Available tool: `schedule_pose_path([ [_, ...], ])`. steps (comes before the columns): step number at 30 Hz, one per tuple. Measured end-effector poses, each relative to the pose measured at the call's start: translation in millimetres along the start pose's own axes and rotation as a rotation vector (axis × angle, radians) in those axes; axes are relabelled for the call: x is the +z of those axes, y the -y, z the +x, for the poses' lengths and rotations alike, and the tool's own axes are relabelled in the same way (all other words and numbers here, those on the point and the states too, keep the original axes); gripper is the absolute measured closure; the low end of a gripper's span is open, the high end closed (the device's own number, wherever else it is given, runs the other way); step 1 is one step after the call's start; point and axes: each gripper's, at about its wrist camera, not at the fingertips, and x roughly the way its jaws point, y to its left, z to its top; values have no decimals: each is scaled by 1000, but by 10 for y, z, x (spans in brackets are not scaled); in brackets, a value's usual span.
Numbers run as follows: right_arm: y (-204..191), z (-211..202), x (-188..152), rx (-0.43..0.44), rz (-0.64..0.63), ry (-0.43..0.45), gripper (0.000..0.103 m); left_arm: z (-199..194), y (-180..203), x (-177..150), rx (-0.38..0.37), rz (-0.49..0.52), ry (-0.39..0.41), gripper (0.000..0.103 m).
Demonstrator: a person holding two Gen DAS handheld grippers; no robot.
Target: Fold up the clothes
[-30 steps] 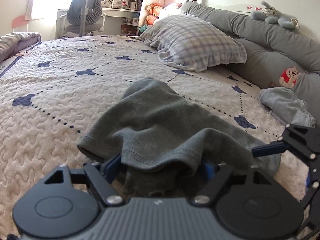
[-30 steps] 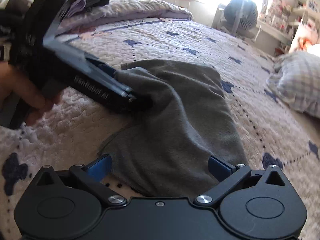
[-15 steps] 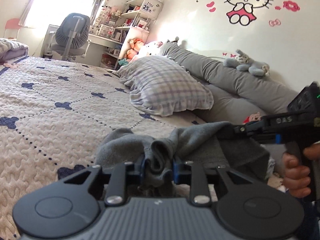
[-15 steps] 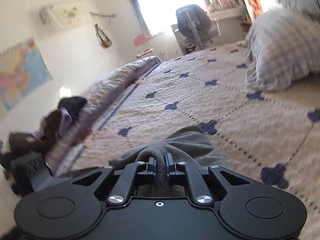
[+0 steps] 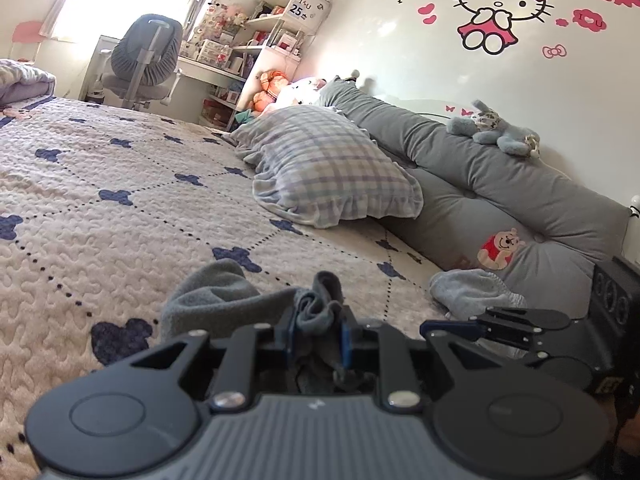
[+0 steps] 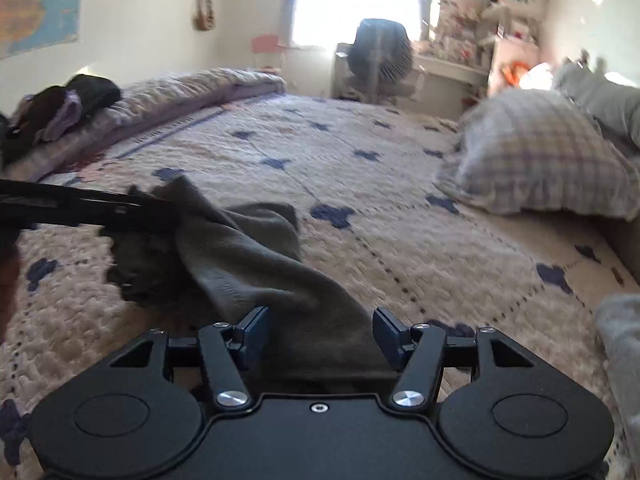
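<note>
A dark grey garment (image 6: 256, 256) lies rumpled on the quilted bedspread (image 5: 100, 240) and runs from one gripper to the other. My left gripper (image 5: 318, 320) is shut on a bunched fold of the garment (image 5: 216, 296), which bulges up between its blue pads. In the right wrist view the left gripper (image 6: 160, 210) comes in from the left, clamped on the cloth's far corner. My right gripper (image 6: 320, 328) stands open, its fingers apart on either side of the near end of the cloth. In the left wrist view the right gripper (image 5: 436, 326) sits low at the right.
A plaid pillow (image 5: 328, 168) and long grey cushions (image 5: 500, 184) line the headboard side. A small light grey garment (image 5: 472, 292) lies by the cushions. A rolled quilt with dark clothes (image 6: 72, 100) runs along the far left edge. A desk chair (image 5: 144, 64) stands beyond the bed.
My right gripper has opened and let go of the garment, which now lies stretched on the bed. The left gripper stays shut on its bunch. Both views have swung.
</note>
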Motion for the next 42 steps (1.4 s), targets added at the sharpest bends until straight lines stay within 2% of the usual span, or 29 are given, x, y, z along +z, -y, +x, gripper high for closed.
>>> schedule_pose_path([
  [3,-362,62,126,63,-180,1,50,-26,-20,4,18,7,-2,82],
  [4,-416,149,135,46,-199,-31,64,-33,-27,4,25,8,-6,82],
  [5,-401,229,147,28,-176,-60,100,-38,-40,-2,33,6,-10,80],
  [7,-222,300,199,33,-34,-75,101,-50,-77,-19,43,-1,-13,72],
  [8,-116,267,240,34,29,-54,101,-54,-84,-27,51,6,-14,63],
  [9,-13,211,287,11,68,-29,101,-54,-75,-29,56,19,-17,51],
  [10,90,155,335,-12,106,-3,101,-54,-62,-27,60,33,-19,46],
  [12,320,54,432,-63,181,35,102,-56,-12,-39,48,57,-19,27],
  [14,635,-4,495,-142,258,55,102,-43,41,-62,44,79,-23,16],
  [17,1168,97,388,-296,386,-6,102,1,101,-108,62,124,-45,13],
  [19,1541,254,189,-392,487,-99,101,43,90,-137,61,132,-65,13],
  [21,1756,397,-53,-444,508,-205,101,82,77,-172,48,124,-86,13],
  [23,1773,413,-216,-459,476,-246,100,120,94,-204,34,127,-108,13],
  [24,1743,367,-279,-473,469,-236,98,140,113,-222,25,132,-117,13],
  [25,1711,303,-318,-485,467,-215,84,158,131,-238,17,136,-126,13],
  [26,1666,242,-325,-482,456,-190,76,183,146,-263,18,139,-138,12],
  [28,1501,129,-269,-416,382,-136,73,242,170,-323,32,146,-164,10],
  [31,1017,56,-115,-173,129,-114,58,331,206,-412,54,156,-204,7],
  [33,664,32,-74,-54,-32,-91,54,390,230,-472,68,163,-231,6],
  [34,544,52,-66,-11,-61,-85,53,418,233,-502,82,171,-244,6],
  [38,346,355,-50,83,-16,-141,53,507,205,-574,139,188,-264,6],
  [40,258,539,-44,114,1,-177,53,536,166,-592,141,173,-261,9],
  [42,176,651,-17,119,-3,-184,60,547,123,-604,144,163,-253,31],
])
